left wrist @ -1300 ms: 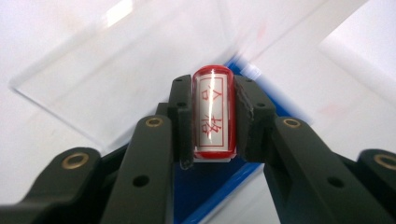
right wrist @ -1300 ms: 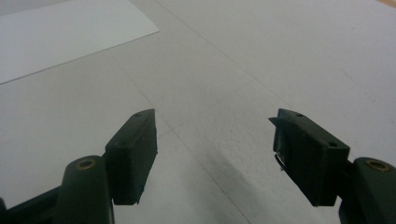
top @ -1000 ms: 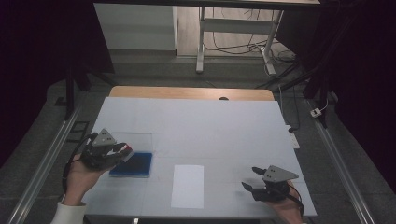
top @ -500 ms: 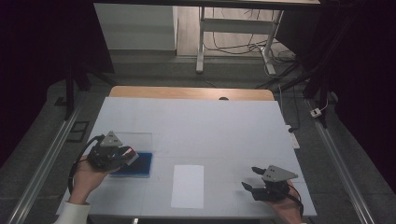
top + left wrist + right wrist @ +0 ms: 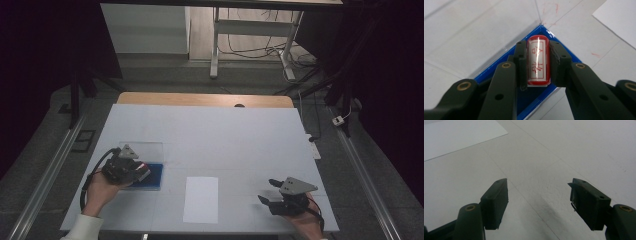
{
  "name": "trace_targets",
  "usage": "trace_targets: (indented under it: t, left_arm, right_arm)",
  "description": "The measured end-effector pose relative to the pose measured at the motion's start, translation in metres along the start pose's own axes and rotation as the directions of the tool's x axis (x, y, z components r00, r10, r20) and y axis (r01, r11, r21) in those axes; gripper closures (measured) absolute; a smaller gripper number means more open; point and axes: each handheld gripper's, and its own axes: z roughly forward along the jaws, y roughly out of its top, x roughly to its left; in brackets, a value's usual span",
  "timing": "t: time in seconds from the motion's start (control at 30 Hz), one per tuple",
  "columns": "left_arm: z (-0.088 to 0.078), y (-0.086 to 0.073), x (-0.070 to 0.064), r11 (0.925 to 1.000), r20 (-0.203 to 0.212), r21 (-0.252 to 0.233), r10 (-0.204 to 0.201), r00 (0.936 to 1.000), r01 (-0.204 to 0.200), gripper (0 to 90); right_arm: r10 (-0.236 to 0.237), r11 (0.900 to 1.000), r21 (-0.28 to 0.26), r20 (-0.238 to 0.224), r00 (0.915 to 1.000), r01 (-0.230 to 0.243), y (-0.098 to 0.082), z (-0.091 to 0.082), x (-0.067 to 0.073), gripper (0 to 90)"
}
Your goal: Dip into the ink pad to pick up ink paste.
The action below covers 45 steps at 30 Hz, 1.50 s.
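Red stamp [image 5: 538, 61] clamped in left gripper [image 5: 538, 62] over what looks like a blue ink pad [image 5: 151, 176]; right gripper [image 5: 539, 202] open, empty.

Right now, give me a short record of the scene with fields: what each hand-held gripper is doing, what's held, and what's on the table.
left hand-held gripper: shut on the red stamp
red stamp: upright between the jaws, over the blue ink pad
blue ink pad: flat on the table, left side
right hand-held gripper: open, holding nothing, above bare table
white paper: flat, between the two grippers
table: white surface
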Motion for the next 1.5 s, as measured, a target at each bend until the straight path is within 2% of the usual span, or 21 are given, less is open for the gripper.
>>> trace_targets:
  t: [0.3,0.57,0.8,0.87,0.97,1.07,1.5]
  left_arm:
    - [0.009,-0.003,0.003,0.9996,0.009,0.029,-0.009,0.9999,0.009,70.2]
    - [0.010,-0.003,0.007,0.9991,0.030,0.028,-0.032,0.9990,0.031,70.4]
    - [0.014,-0.002,0.007,0.9978,0.030,0.058,-0.033,0.9990,0.031,70.8]
    - [0.015,-0.003,0.008,0.9976,0.040,0.055,-0.046,0.9982,0.043,70.8]
    - [0.015,0.001,0.003,0.9970,0.010,0.075,-0.016,0.9998,0.015,70.9]
    - [0.016,0.001,0.002,0.9968,0.000,0.079,-0.008,1.0000,0.008,70.9]
    - [0.016,-0.002,0.004,0.9977,0.017,0.065,-0.017,0.9997,0.016,71.0]
  right_arm:
    - [0.000,1.000,0.002,-0.002,1.0000,0.000,0.000,0.000,0.000,30.1]
    - [-0.001,1.000,0.004,0.000,1.0000,0.001,0.000,0.000,0.000,30.1]
    - [-0.006,1.000,0.004,-0.001,1.0000,0.006,0.001,0.001,0.002,30.1]
    - [-0.005,1.000,0.000,-0.005,1.0000,0.005,0.001,0.002,0.002,30.2]
    - [-0.006,1.000,0.003,-0.004,1.0000,0.006,0.001,0.002,0.002,30.2]
    - [-0.007,1.000,0.004,-0.004,1.0000,0.007,0.001,0.002,0.002,30.2]
    - [-0.002,1.000,-0.007,-0.011,0.9999,0.002,0.002,0.001,0.003,30.2]
